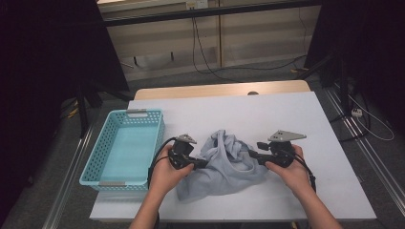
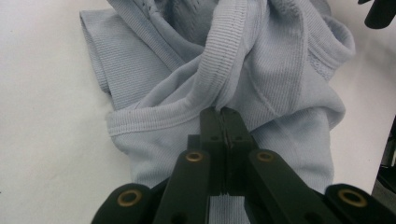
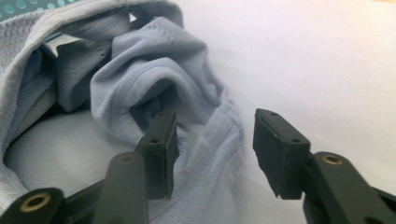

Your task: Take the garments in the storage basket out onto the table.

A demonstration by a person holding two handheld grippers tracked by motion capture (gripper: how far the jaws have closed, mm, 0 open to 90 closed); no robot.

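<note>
A crumpled light blue ribbed garment (image 1: 224, 164) lies on the white table top (image 1: 267, 114), near the front edge between both hands. My left gripper (image 1: 203, 163) holds its left side. In the left gripper view the jaws are shut (image 2: 222, 112) on a fold of the ribbed hem of the garment (image 2: 261, 70). My right gripper (image 1: 252, 153) is at the garment's right side. In the right gripper view its jaws stand open (image 3: 212, 140) over a rumpled edge of the garment (image 3: 154, 70), with cloth lying between and below them and the pads not pressing on it.
A teal perforated basket (image 1: 157, 138) stands at the left of the table, close to the left hand. A wooden strip (image 1: 219, 89) runs along the far edge. Bare white surface lies to the right and behind the garment. Cables and dark stands are on the floor beyond.
</note>
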